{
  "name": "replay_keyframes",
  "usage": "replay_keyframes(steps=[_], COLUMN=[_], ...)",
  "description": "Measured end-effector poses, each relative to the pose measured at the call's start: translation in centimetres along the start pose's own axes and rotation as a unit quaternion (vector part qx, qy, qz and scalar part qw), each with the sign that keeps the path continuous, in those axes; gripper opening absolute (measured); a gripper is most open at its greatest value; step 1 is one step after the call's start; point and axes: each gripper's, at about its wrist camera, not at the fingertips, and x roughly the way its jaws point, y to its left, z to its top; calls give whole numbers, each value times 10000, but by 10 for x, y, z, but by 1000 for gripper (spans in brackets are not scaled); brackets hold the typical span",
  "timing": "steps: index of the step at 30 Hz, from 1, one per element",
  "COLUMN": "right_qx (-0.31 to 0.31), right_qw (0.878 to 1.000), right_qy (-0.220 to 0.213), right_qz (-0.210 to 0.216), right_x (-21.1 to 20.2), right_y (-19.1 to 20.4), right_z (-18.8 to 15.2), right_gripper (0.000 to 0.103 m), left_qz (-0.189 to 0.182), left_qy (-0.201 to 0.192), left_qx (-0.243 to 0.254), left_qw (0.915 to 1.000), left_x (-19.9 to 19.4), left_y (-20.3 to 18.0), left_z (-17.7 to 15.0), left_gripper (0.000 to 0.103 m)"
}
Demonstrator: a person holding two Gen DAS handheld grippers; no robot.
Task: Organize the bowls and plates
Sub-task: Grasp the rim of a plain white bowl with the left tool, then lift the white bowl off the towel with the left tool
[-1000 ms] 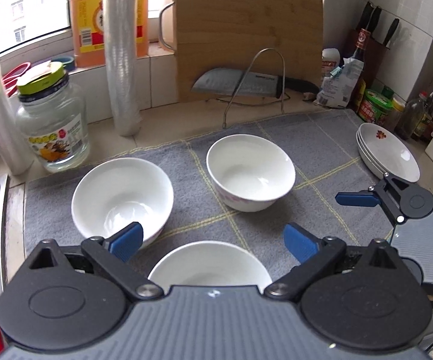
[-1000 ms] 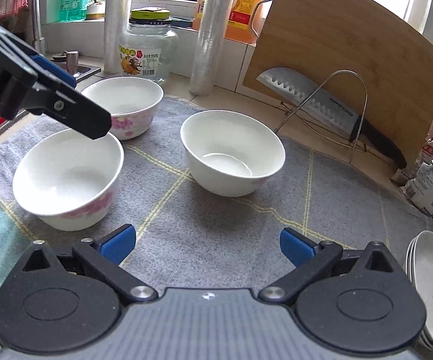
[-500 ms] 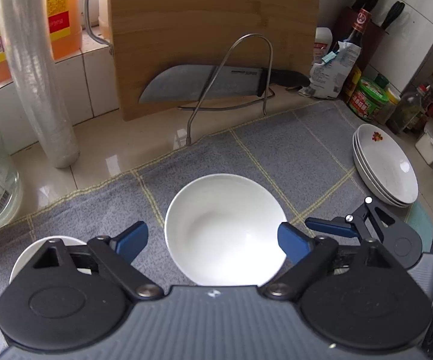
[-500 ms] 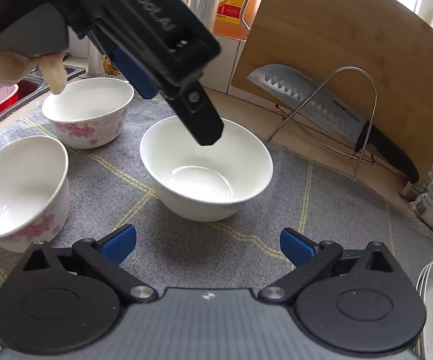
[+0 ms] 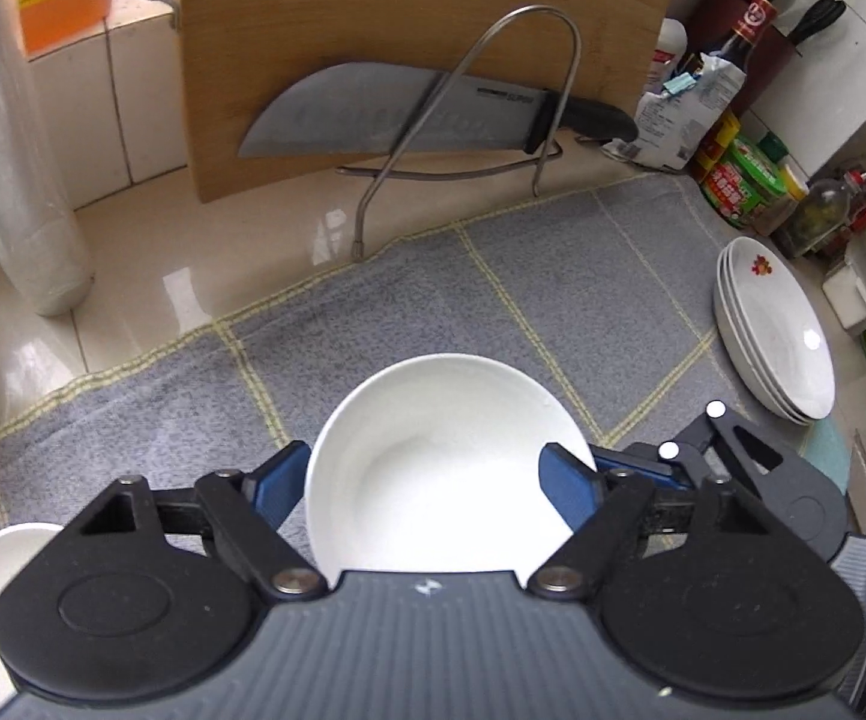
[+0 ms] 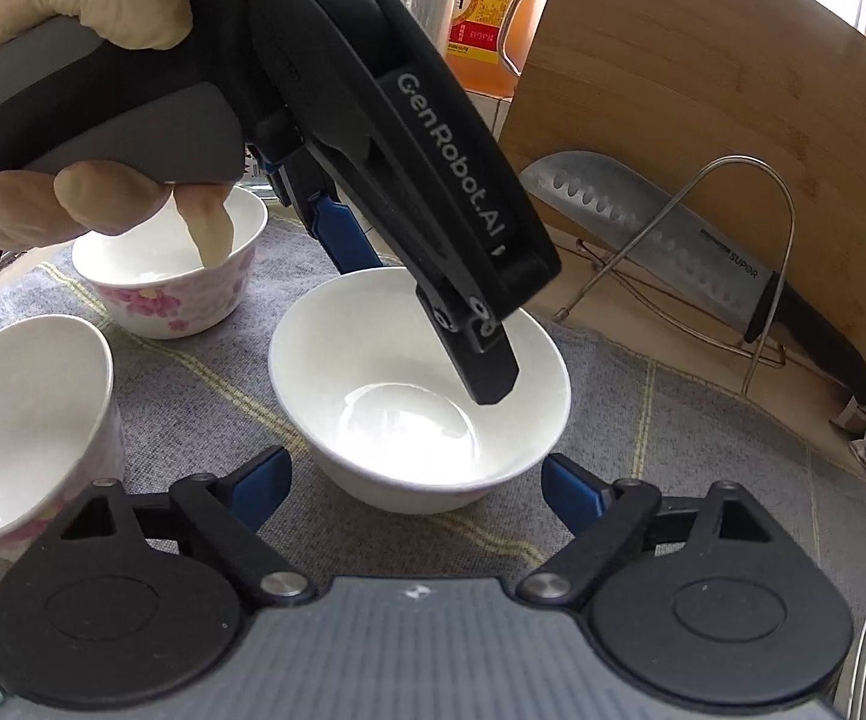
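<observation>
Left gripper (image 5: 433, 480) has descended over bowl (image 5: 439, 468), hiding its near rim.

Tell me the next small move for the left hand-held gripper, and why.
Probably close the left hand-held gripper on the bowl's rim. It is open, with one finger inside the bowl and the other outside it, so the wall seems to sit between them, not yet pinched.

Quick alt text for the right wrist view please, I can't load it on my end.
The left gripper, gloved hand above, reaches down over a plain white bowl on the grey mat, one finger inside its rim. The right gripper, jaws open, waits just short of it; two floral bowls sit left.
</observation>
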Motion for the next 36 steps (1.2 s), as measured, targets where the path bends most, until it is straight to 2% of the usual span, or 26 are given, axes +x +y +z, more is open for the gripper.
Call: replay_keyframes(steps=[7,9,20,30,36], right_qx=[36,57,52,-116,-125], right_qw=[10000,10000,10000,9999,9999], right_qy=[-18,-6,60,-45,-6], right_qz=[-43,-50,-49,58,53], right_x=[2,2,-9,-49,-70], right_y=[2,2,2,-15,-32], right_z=[1,1,-1,-13,-32], right_gripper=[87,87,87,87,87], left_qz=[-76,-54,-40,77,80], left_qy=[-35,-54,-139,-306,-306], left_qx=[-16,-32,64,138,210], left_qw=[10000,10000,9999,9994,9993], left_x=[0,-1,-14,-33,-26], left_y=[0,0,-13,-59,-93], left_z=[1,1,-4,-12,-18], left_gripper=[80,76,76,76,77])
